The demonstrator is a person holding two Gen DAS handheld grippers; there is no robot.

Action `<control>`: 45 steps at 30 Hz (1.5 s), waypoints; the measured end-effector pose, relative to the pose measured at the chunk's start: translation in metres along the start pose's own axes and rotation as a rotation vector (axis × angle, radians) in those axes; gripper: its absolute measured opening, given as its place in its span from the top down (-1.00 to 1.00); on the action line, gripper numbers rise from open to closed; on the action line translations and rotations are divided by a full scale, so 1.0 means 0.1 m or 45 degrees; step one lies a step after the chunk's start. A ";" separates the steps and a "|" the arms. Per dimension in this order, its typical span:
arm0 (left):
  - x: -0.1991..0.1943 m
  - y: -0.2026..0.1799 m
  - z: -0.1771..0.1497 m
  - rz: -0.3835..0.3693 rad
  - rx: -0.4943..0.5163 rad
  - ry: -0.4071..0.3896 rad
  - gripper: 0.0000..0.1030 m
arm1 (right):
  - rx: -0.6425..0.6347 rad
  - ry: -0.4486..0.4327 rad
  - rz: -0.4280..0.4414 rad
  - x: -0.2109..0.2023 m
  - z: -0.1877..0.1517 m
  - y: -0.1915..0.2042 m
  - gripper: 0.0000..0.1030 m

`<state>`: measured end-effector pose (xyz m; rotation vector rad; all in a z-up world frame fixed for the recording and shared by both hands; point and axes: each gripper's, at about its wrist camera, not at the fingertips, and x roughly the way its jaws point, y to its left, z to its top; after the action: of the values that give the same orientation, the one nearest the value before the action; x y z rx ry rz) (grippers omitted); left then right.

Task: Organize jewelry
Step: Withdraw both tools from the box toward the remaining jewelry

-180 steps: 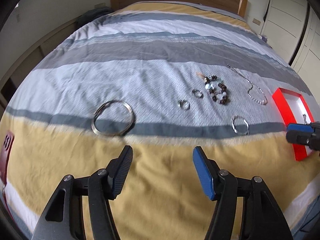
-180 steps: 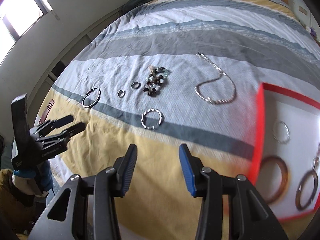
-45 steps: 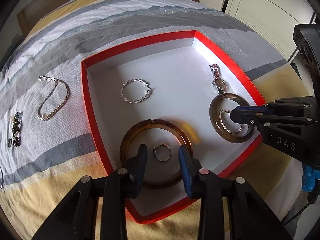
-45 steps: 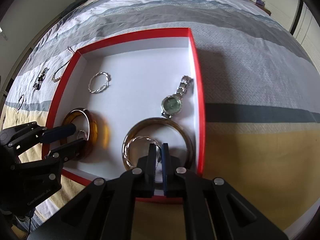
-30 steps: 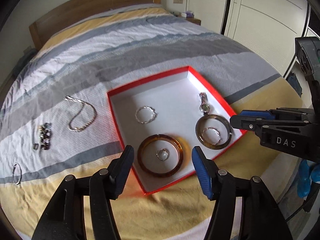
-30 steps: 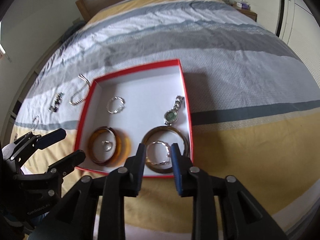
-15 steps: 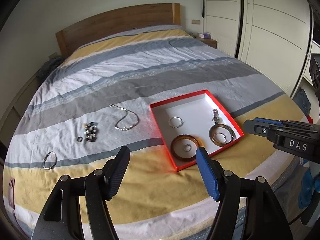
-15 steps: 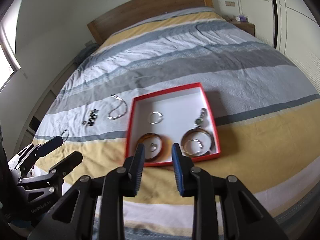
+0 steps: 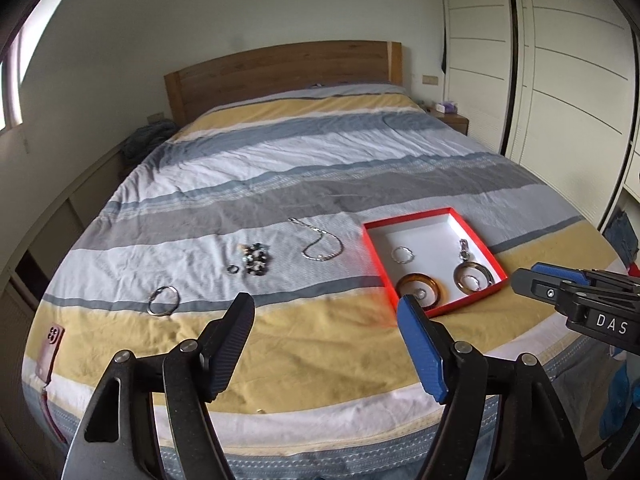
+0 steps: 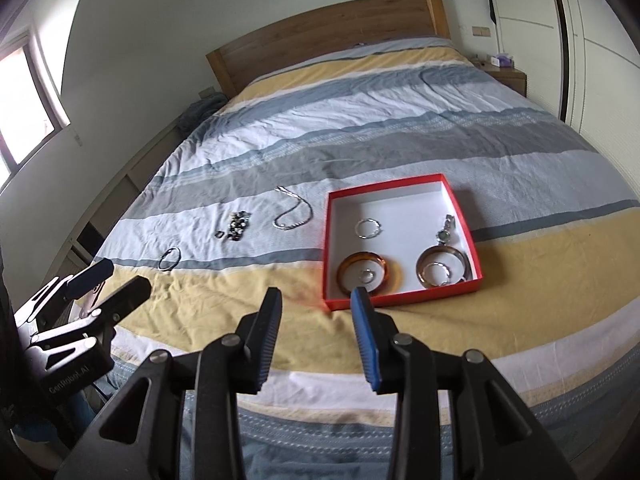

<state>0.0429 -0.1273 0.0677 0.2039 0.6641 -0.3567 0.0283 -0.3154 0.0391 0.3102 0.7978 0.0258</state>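
Observation:
A red box (image 9: 408,218) with a white floor lies on the striped bedspread. It holds an amber bangle (image 9: 420,276) with a small ring inside, a brown bangle (image 9: 474,265) around a silver hoop, a watch (image 9: 465,252) and a twisted hoop (image 9: 393,256). Left of the box lie a silver chain (image 9: 320,254), a bead bracelet (image 9: 256,260), a small ring (image 9: 233,269) and a silver bangle (image 9: 150,304). My left gripper (image 9: 326,302) and right gripper (image 10: 316,294) hover over the bed's foot, short of the box. Both sets of jaws are opening, with nothing between them.
A pink phone (image 9: 50,348) lies at the bed's near left corner. A wooden headboard (image 9: 280,68) closes the far end. White wardrobe doors (image 9: 560,80) line the right side, a nightstand (image 9: 452,120) stands beside them, and a low shelf runs along the left wall.
Both grippers have pulled back and up from the box, so the whole bed now shows. Their jaws have widened, leaving the small ring and silver hoop inside the bangles.

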 end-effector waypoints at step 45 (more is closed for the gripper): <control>0.24 1.69 -1.01 0.254 -0.406 0.179 -0.59 | -0.185 0.133 0.018 0.53 -0.10 0.80 0.20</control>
<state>0.0691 0.0521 -0.0131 -0.0099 0.8221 -0.0423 0.0658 -0.2287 0.0178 0.1780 0.8923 0.1137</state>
